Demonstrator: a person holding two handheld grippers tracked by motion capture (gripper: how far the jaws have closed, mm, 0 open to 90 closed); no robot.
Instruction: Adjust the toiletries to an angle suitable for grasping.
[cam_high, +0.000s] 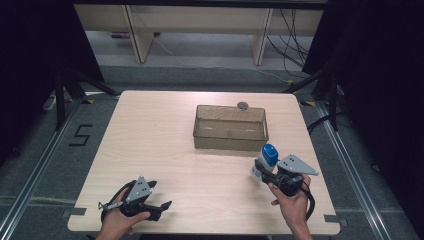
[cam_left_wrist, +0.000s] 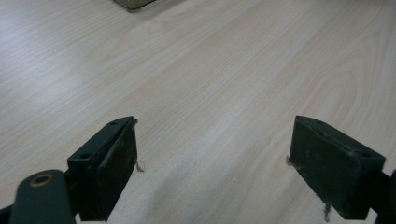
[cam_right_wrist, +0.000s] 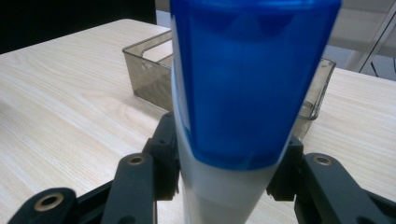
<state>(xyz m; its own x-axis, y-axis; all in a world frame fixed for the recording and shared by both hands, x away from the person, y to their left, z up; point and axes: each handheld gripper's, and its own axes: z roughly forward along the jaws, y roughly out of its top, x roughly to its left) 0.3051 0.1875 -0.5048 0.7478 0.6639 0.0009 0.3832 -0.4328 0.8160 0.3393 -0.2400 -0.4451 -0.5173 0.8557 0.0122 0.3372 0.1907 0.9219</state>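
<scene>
The right claw (cam_high: 266, 169) is clenched on a blue-capped white bottle (cam_high: 266, 159), cap pointing away from it. The clear plastic bin (cam_high: 230, 128) lies just ahead, slightly leftward. The left claw (cam_high: 161, 205), released and empty, rests on the bench (cam_high: 150, 130), well apart.

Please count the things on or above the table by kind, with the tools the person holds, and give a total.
Grippers: 2, left gripper, right gripper
Bottle with blue cap: 1
Clear bin: 1
Total: 4
</scene>
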